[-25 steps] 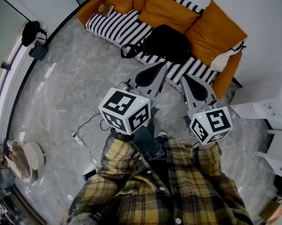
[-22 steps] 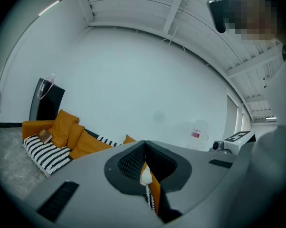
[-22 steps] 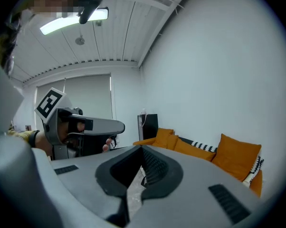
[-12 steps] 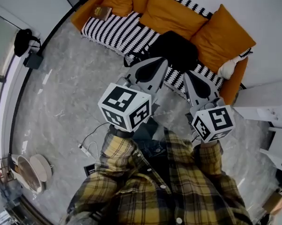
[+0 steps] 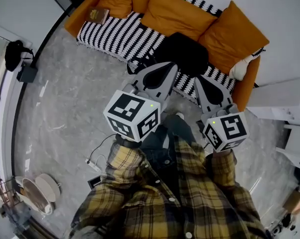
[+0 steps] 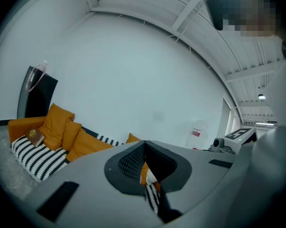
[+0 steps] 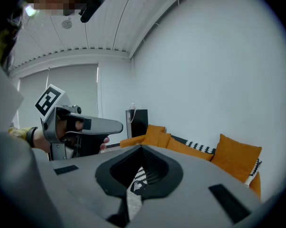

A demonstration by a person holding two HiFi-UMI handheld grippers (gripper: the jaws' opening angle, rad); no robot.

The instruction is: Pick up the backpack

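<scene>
Centrally, a black fabric backpack [image 5: 184,51] sits on the orange sofa [image 5: 115,34]; left gripper [image 5: 171,67] and right gripper [image 5: 200,81] (both empty) are fully closed just below it.

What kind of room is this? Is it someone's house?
Probably a living room or lounge; I can't tell if it's a home. There's an orange sofa with big cushions and a striped cover, and a black backpack lying on it.

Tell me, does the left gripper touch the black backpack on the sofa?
Apart. The right gripper view shows the left gripper in open air, short of the sofa where the backpack lies.
</scene>
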